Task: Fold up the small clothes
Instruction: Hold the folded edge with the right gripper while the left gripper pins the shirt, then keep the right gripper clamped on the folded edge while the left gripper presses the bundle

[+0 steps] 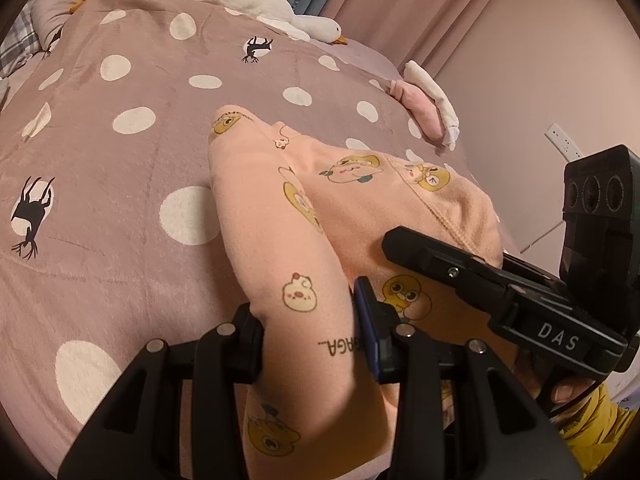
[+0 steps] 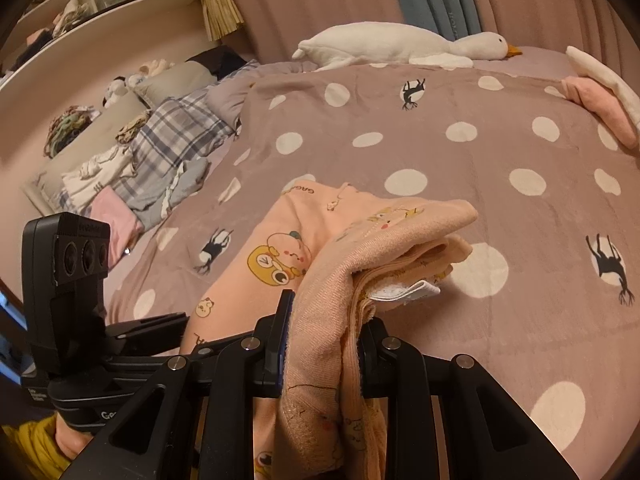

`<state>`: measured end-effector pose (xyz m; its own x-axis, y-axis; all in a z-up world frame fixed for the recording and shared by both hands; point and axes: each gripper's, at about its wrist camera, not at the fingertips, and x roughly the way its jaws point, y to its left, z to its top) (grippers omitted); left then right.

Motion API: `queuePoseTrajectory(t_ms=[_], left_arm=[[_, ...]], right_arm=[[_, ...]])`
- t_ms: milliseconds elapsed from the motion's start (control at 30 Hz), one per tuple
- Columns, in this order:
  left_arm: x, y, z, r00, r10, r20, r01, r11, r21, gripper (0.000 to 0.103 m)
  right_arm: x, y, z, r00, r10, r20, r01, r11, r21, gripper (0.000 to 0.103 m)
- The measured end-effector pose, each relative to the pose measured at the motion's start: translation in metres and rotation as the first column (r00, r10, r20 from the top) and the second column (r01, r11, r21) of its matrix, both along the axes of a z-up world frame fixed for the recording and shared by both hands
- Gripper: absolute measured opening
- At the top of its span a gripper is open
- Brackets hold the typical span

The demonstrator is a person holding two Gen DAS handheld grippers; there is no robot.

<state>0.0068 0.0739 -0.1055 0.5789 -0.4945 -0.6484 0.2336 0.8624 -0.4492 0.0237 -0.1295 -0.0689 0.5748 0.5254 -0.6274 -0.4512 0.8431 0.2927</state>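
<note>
Mid-fold: the left gripper (image 1: 308, 344) pinches one bunched edge of the peach cartoon-print garment (image 1: 360, 208) and the right gripper (image 2: 324, 344) another, lifted above the near polka-dot blanket (image 1: 120, 140); next probably carry both edges far and lay flat.

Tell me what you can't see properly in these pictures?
- Peach garment: lower end cut off by the bottom edge, both views.
- Left gripper: pads buried in cloth, left view.
- Right gripper: pads hidden by bunched fabric, right view.
- Shelf contents: too small, right view.
</note>
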Motion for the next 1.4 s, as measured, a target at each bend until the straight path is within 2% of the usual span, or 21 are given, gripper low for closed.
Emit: queuePoseTrajectory(t_ms=[867,1400], left_arm=[[0.032,0.013,-0.012,1.000,0.013,-0.026,-0.013,1.000,0.001,0.038],[0.051,0.017,-0.017,0.999,0.029,-0.032,-0.028,0.999,0.017,0.039]], right_arm=[[0.026,-0.001,-0.010,1.000,0.003,-0.022,-0.003,1.000,-0.002,0.026],[0.028,0.001,-0.010,1.000,0.001,-0.023,-0.001,1.000,0.000,0.026]])
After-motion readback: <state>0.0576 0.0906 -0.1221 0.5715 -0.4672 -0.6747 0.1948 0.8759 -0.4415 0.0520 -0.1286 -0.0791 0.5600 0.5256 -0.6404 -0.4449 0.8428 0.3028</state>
